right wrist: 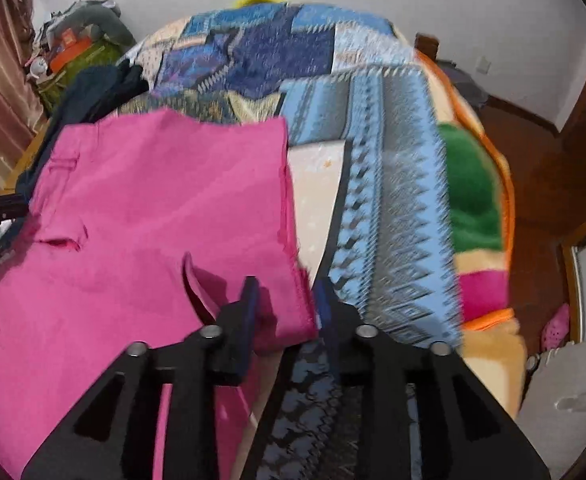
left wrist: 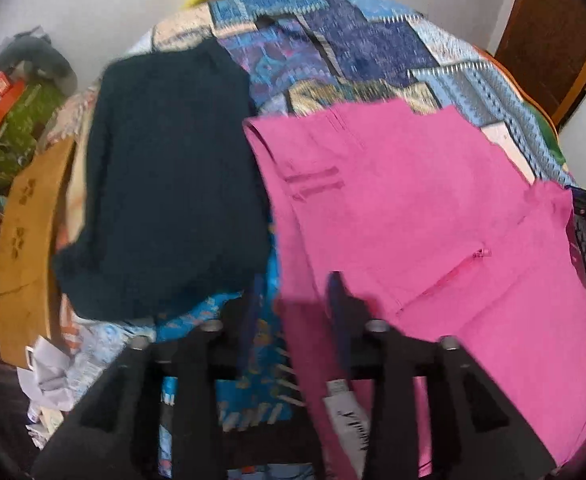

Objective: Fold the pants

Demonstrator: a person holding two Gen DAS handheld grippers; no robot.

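Pink pants (left wrist: pixel 413 208) lie on a patchwork bedspread (left wrist: pixel 373 48); the folded pant legs reach to mid-bed. In the left wrist view my left gripper (left wrist: pixel 295 300) has its fingers around the left edge of the pink fabric, with a white label (left wrist: pixel 347 420) hanging below. In the right wrist view the pink pants (right wrist: pixel 141 208) fill the left half. My right gripper (right wrist: pixel 287 300) has its fingers around the right edge of the pink fabric. Both views are motion-blurred.
A dark navy garment (left wrist: pixel 173 184) lies on the bed left of the pants. A wooden bed frame (left wrist: pixel 25 248) and a cluttered side table (left wrist: pixel 17 112) are at the left. Bedspread (right wrist: pixel 393 200) and wooden floor (right wrist: pixel 541 184) are on the right.
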